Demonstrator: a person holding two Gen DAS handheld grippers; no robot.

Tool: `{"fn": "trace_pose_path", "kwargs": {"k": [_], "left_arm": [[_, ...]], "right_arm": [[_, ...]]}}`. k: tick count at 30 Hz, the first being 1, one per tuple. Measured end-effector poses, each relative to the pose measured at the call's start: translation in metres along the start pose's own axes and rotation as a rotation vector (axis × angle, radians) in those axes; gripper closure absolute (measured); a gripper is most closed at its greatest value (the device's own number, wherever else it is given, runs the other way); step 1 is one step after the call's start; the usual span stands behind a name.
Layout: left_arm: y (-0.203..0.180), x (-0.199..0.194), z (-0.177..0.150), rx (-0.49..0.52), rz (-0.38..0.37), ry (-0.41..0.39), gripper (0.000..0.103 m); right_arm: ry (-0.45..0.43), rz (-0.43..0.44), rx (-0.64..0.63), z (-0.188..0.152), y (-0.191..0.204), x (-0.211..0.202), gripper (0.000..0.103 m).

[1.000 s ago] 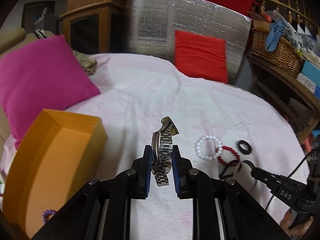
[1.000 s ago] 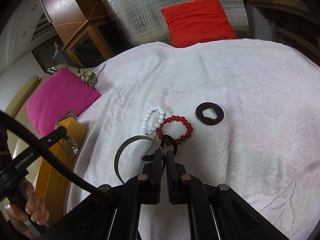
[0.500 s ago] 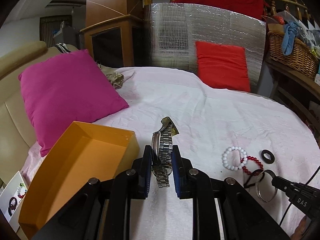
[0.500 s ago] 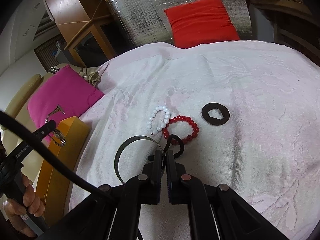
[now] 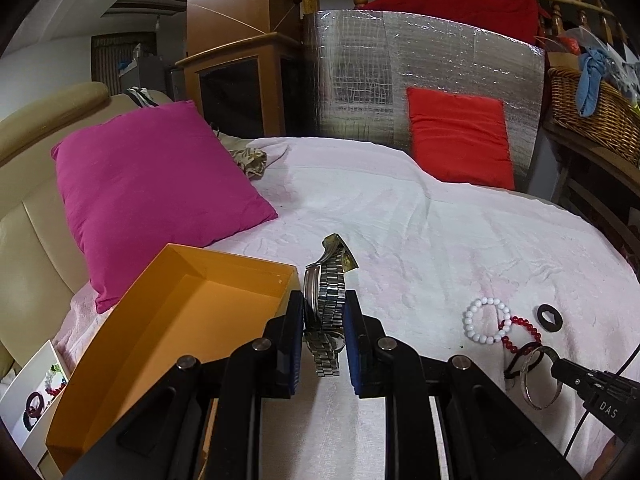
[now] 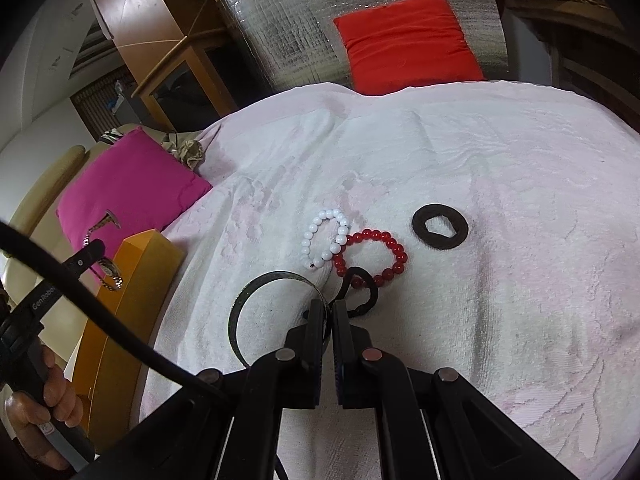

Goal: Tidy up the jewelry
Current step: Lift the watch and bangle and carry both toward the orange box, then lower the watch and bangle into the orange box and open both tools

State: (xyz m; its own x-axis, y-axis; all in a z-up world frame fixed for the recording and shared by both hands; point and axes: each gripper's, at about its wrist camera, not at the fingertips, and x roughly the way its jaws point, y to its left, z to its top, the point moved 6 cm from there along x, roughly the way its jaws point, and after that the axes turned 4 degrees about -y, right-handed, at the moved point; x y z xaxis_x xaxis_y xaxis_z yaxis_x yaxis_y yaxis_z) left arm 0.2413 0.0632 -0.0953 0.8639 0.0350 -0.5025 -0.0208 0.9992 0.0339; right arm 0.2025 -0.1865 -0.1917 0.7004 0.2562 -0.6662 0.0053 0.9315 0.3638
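Left gripper [image 5: 323, 322] clamps my silver link-band wristwatch [image 5: 326, 300] mid-band; heavy, floppy, slippery. Right gripper [image 6: 329, 312] pinches thin metal bangle [image 6: 256, 300] rim; stiff, light.

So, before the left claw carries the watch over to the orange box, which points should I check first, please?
1. Grip on the metal watch: ok, the left claw is shut on its band, which hangs between the pads.
2. Orange box open: ok, no lid, and its inside is bare where it shows.
3. Path to the box: ok, it sits just left of the claw with nothing between.
4. Watch clasp: not ok, the band hangs open and the loose end could catch the box wall.
5. Right claw: ok, it is far from the box, shut on the metal bangle.
6. Beads: ok, white bead bracelet and red bead bracelet lie aside.
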Motion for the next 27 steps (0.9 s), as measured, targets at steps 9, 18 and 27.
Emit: {"fn": "trace_pose_path", "kwargs": {"k": [9,18,27], "left_arm": [[0.015,-0.003,0.004,-0.026,0.017,-0.019,0.083],[0.046,-0.005,0.008,-0.082,0.039,-0.039,0.083],[0.106,-0.010,0.010,-0.200,0.124,-0.071,0.083]], "right_arm": [[0.009,0.006,-0.030,-0.005,0.014,0.006,0.098],[-0.013,0.021,-0.077,-0.001,0.039,0.009,0.098],[-0.030,0.111,-0.134,0.021,0.110,0.028,0.098]]}}
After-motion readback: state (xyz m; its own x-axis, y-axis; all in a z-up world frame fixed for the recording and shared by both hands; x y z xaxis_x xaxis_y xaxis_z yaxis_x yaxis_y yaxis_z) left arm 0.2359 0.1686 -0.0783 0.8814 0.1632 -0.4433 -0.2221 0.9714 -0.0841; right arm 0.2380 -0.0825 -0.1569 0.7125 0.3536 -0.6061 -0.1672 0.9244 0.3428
